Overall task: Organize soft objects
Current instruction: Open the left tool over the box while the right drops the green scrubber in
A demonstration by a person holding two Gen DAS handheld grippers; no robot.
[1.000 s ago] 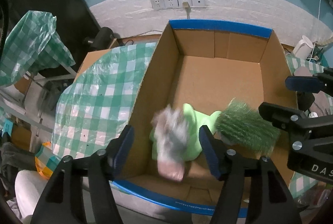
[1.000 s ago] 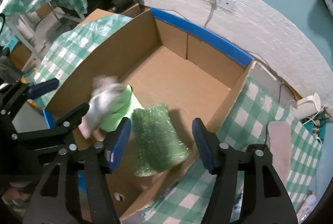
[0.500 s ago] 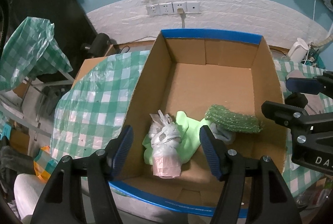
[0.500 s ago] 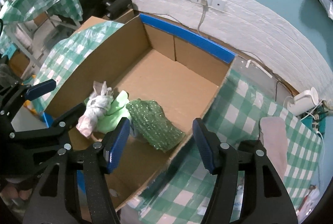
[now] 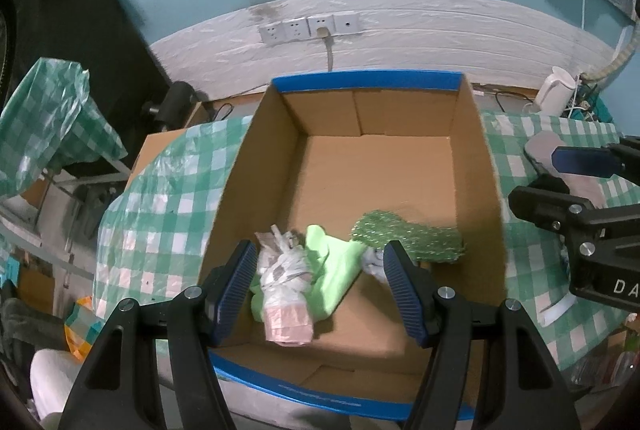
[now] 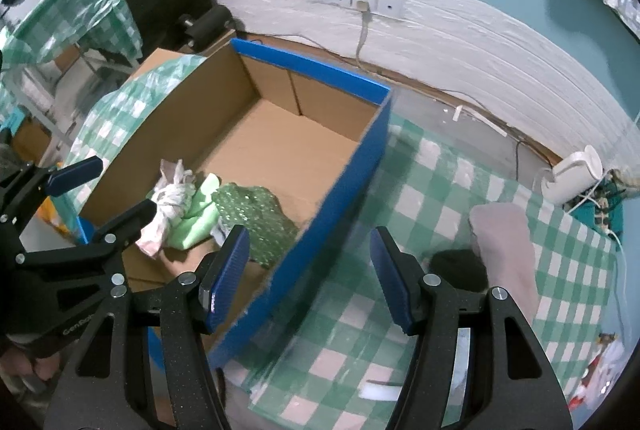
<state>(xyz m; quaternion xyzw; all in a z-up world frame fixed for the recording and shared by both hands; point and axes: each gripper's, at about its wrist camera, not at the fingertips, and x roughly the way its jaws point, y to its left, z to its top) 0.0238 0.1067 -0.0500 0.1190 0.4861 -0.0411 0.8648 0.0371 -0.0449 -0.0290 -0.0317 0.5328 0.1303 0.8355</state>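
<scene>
An open cardboard box (image 5: 476,134) with blue-taped edges holds a knotted white-and-pink plastic bag (image 5: 284,294), a light green cloth (image 5: 336,278) and a green bubble-wrap piece (image 5: 408,242) near its front. My left gripper (image 5: 322,286) is open and empty above the bag. My right gripper (image 6: 310,270) is open and empty over the box's blue right wall (image 6: 340,206). The same bag (image 6: 168,206), cloth (image 6: 196,218) and bubble wrap (image 6: 256,218) show in the right wrist view. A pinkish soft item (image 6: 508,250) and a black soft item (image 6: 460,270) lie on the checked cloth at right.
The table carries a green-and-white checked plastic cover (image 6: 432,206). A white kettle (image 6: 572,178) and cables sit at the far right by the wall. Wall sockets (image 5: 308,26) are behind the box. A covered rack (image 5: 44,126) stands at left.
The plastic bag and the bubble wrap have dropped and settled in the box. Both grippers have pulled back and up; the right one has swung right towards the table.
</scene>
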